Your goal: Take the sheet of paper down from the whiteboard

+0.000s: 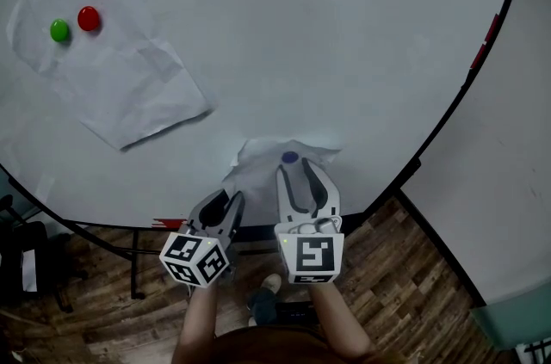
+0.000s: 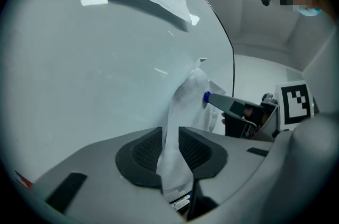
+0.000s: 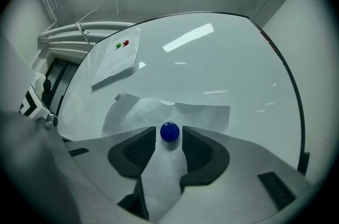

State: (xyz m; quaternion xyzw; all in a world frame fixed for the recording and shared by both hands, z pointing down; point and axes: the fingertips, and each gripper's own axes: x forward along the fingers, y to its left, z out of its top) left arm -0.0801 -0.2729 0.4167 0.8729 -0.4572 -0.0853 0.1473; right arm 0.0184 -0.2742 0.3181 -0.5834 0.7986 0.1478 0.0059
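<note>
Nearest me, my left claw (image 1: 231, 197) and right claw (image 1: 303, 173) point side by side at the whiteboard (image 1: 344, 52), over a wooden floor (image 1: 405, 268). Both are on the same sheet of paper (image 1: 258, 169), which hangs crumpled at the board's lower edge and bulges away from it.

My left claw is clamped on the sheet's lower left part. The paper runs bunched between its two pads and rises out of them toward the board.

My right claw stands apart, its tips either side of the blue magnet (image 3: 169, 132) that pins the sheet near its top. A thin gap shows on each side of the magnet, so the pads are not pressing on it. The paper also lies under and between these jaws.

Well apart, up and to the left on the board, a second crumpled sheet (image 1: 129, 87) hangs at a slant. A green magnet (image 1: 58, 30) and a red magnet (image 1: 89, 18) sit just beside each other near its upper corner.
</note>
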